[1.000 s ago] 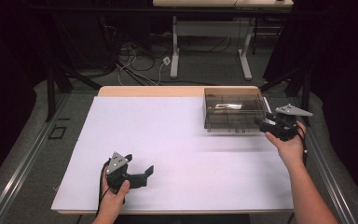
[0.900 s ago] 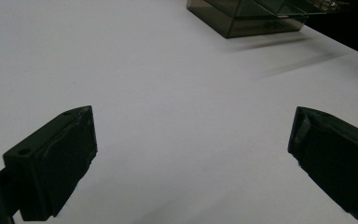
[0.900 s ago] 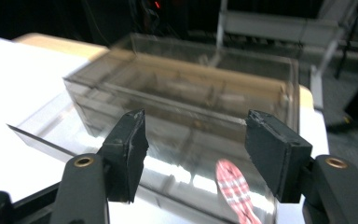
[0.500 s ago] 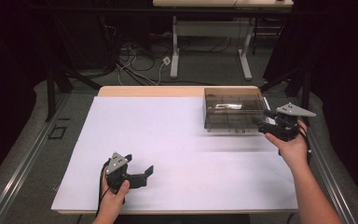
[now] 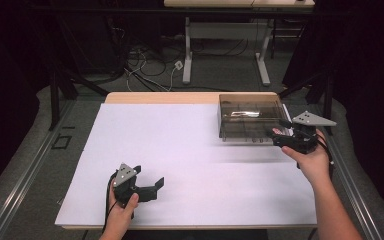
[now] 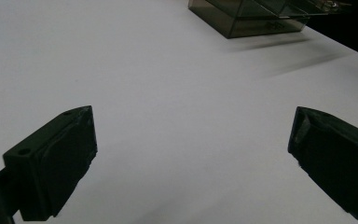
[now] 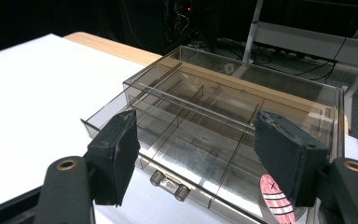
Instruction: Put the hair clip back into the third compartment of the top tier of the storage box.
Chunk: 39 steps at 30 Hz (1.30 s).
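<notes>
Since the earlier pics, right gripper (image 5: 279,136) moved a bit, back from the front of the organizer box (image 5: 250,117) and slightly up; its jaws have just been opening, w/ nothing pinched between them. Left gripper (image 5: 152,186) did not move.

Landmark for all places: the organizer box, a smoky transparent plastic box w/ a drawer. It stands on the white sheet (image 5: 180,150) that covers the table, at the far right part.

Right gripper: I hold it just in front of the box, at its right front corner, pointing to it. In right gripper view the two jaws are spread, one each side of the drawer (image 7: 177,140), not touching it. The drawer is pulled out a little from the box body and has empty compartments w/ thin dividers. Two small round knobs (image 7: 170,184) sit on the drawer front, low between my jaws. A small pink striped thing (image 7: 275,198) is seen near the right jaw; I cannot tell what it is.

Left gripper: well apart from the box, at the near left of the sheet, low over it. Jaws spread wide, bare white sheet between them; the box (image 6: 256,16) is seen far ahead.
</notes>
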### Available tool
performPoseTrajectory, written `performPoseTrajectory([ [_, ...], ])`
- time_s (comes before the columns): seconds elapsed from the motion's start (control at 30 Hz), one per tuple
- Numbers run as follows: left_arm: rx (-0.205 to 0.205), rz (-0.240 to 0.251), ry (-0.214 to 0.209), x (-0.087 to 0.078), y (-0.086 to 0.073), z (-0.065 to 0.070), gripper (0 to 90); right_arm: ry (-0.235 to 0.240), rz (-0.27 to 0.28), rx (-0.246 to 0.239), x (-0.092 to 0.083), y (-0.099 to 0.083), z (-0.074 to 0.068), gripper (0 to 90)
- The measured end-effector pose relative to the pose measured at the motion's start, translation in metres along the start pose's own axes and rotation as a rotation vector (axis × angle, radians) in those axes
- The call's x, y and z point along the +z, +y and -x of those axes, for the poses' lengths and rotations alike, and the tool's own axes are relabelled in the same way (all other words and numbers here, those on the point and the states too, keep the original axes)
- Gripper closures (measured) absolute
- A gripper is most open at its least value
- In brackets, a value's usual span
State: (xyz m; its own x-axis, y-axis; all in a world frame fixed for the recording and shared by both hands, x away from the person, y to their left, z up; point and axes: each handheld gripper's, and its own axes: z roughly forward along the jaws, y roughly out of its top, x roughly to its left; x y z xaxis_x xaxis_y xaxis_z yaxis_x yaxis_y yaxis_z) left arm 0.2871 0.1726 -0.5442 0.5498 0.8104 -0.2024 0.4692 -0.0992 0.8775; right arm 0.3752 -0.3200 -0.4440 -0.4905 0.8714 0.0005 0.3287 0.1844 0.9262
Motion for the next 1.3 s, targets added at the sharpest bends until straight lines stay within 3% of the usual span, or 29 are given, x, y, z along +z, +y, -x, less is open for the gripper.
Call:
performPoseTrajectory([
  [0.37,-0.001,0.002,0.002,0.0,0.0,0.0,1.2,0.021,-0.013,-0.011,0.003,-0.003,-0.015,32.3],
  [0.63,0.002,0.001,0.001,0.0,0.0,0.0,1.2,0.034,0.012,0.023,0.006,-0.003,-0.019,42.0],
  [0.77,0.001,0.003,0.003,0.0,0.0,0.0,1.2,0.024,0.035,0.009,0.006,-0.003,-0.021,47.9],
  [1.0,0.009,0.0,0.0,0.0,0.0,0.0,1.2,0.028,0.018,0.014,0.006,-0.01,-0.023,57.1],
  [1.23,0.006,0.004,-0.001,0.0,0.0,0.0,1.2,0.0,0.006,-0.002,0.003,-0.016,-0.025,65.9],
  [1.3,0.007,0.004,-0.001,0.0,0.0,0.0,1.2,0.022,-0.017,0.021,0.002,-0.016,-0.024,67.6],
])
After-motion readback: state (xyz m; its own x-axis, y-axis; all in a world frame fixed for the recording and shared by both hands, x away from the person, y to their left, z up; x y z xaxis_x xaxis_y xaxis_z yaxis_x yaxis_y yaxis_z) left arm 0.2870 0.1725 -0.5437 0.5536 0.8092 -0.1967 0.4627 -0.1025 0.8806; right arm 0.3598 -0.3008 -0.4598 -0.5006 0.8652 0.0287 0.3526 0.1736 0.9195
